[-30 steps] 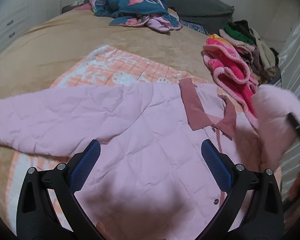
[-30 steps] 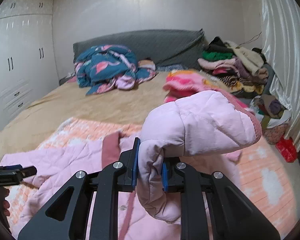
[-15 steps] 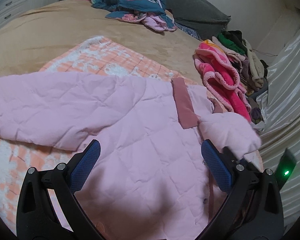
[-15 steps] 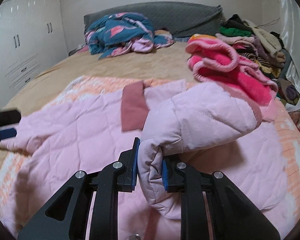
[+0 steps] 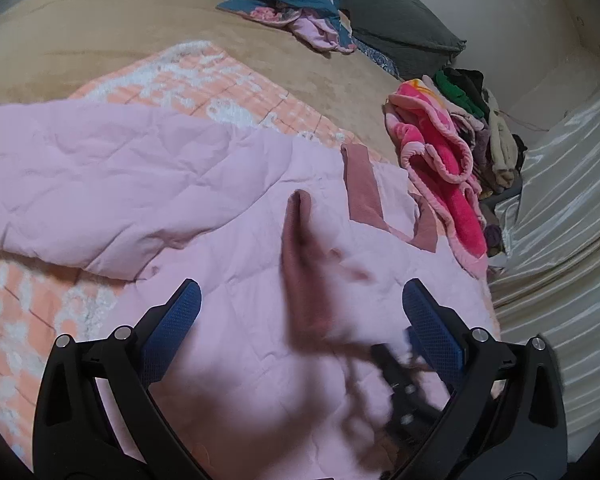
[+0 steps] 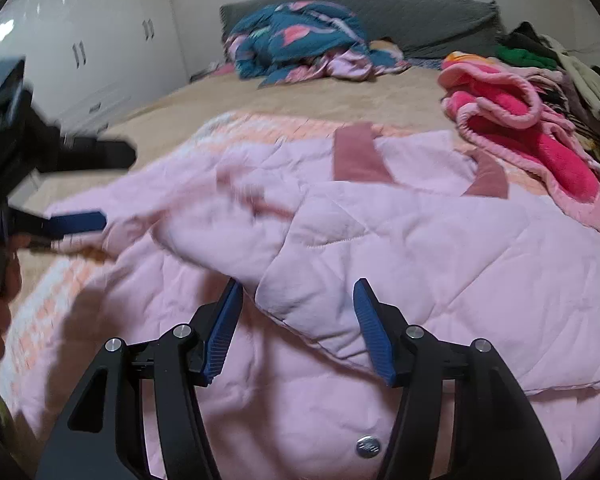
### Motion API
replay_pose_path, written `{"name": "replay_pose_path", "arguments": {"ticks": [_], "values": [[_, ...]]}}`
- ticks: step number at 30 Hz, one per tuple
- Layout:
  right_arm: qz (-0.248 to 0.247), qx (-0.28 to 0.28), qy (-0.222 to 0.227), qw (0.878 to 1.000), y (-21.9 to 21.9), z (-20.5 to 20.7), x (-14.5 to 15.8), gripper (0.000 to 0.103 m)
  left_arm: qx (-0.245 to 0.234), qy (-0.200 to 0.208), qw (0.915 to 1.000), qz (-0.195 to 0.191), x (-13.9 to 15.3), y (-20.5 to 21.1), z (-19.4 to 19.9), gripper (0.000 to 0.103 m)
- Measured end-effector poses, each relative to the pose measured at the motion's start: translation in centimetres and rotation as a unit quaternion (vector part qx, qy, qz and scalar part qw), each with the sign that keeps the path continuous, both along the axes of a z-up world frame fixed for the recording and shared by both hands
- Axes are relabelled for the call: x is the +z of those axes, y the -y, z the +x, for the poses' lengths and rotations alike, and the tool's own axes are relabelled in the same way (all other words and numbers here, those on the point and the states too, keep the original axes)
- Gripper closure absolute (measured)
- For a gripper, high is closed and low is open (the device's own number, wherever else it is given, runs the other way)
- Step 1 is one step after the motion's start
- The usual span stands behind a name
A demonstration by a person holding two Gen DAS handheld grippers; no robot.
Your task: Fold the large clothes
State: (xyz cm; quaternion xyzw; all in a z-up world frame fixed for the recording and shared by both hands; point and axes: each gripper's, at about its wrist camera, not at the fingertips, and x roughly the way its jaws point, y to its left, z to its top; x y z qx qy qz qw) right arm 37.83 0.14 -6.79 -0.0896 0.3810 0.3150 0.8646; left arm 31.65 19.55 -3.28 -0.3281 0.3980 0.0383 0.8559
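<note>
**Pink quilted jacket spread on the bed, one sleeve laid across its front**

A pale pink quilted jacket (image 6: 440,240) with a dusty-rose collar (image 6: 358,158) is seen lying front-up across the centre of both views, on an orange-and-white patterned blanket (image 5: 204,76) over the tan bed (image 5: 100,20). One sleeve is folded over the chest; the other extends to the left of the frame. A silver snap button (image 6: 367,447) is visible at lower centre. The right gripper (image 6: 300,328) is opening, its jaws apart either side of the folded sleeve without pressing it. The left gripper (image 5: 300,316) is held with jaws wide apart above the jacket, nothing gripped.
</note>
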Motion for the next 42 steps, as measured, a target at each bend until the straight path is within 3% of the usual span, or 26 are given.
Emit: {"name": "replay_pose_path", "arguments": {"ticks": [3, 9, 11, 14, 17, 19, 21, 29, 32, 35, 42], "values": [[0.009, 0.014, -0.008, 1.0, 0.2, -0.9, 0.5, 0.038, -0.001, -0.007, 0.9997, -0.025, -1.1, -0.4, 0.2, 0.008], [0.019, -0.017, 0.007, 1.0, 4.3, -1.6, 2.2, 0.037, -0.016, -0.04, 0.9936, -0.105, -5.1, 0.5, 1.6, 0.009], [0.012, -0.041, 0.011, 0.999, 6.3, -1.4, 2.6, 0.037, -0.019, -0.045, 0.9925, -0.112, -6.0, 1.2, 2.1, 0.009], [-0.01, -0.088, 0.024, 0.996, 10.1, -1.0, 2.9, 0.037, -0.025, -0.041, 0.9954, -0.083, -6.1, 2.7, 2.7, 0.014], [-0.015, -0.141, 0.016, 0.99, 14.4, -0.3, 2.9, 0.037, -0.029, -0.035, 0.9976, -0.052, -5.8, 4.0, 3.2, 0.057], [-0.01, -0.182, 0.008, 0.983, 17.7, 0.2, 2.7, 0.037, -0.04, -0.031, 0.9986, -0.012, -5.6, 5.2, 3.5, 0.066], [-0.007, -0.211, -0.003, 0.977, 20.0, 0.6, 2.3, 0.037, -0.052, -0.024, 0.9983, -0.004, -5.7, 5.6, 3.6, 0.083], [-0.013, -0.252, -0.011, 0.968, 24.0, 1.5, 2.3, 0.037, -0.022, 0.038, 0.9977, 0.051, -1.2, 3.8, 2.6, 0.088], [-0.021, -0.248, -0.011, 0.969, 23.2, 2.2, 2.0, 0.037, -0.022, 0.016, 0.9973, 0.068, -2.0, 3.1, 2.7, 0.087], [-0.023, -0.235, -0.014, 0.972, 21.5, 3.1, 1.7, 0.037, -0.024, -0.029, 0.9969, 0.069, -4.6, 2.9, 3.2, 0.087], [-0.042, -0.219, -0.054, 0.973, 19.2, 5.8, -0.3, 0.034, -0.031, -0.044, 0.9933, 0.102, -5.3, 3.2, 2.9, 0.079]]}}
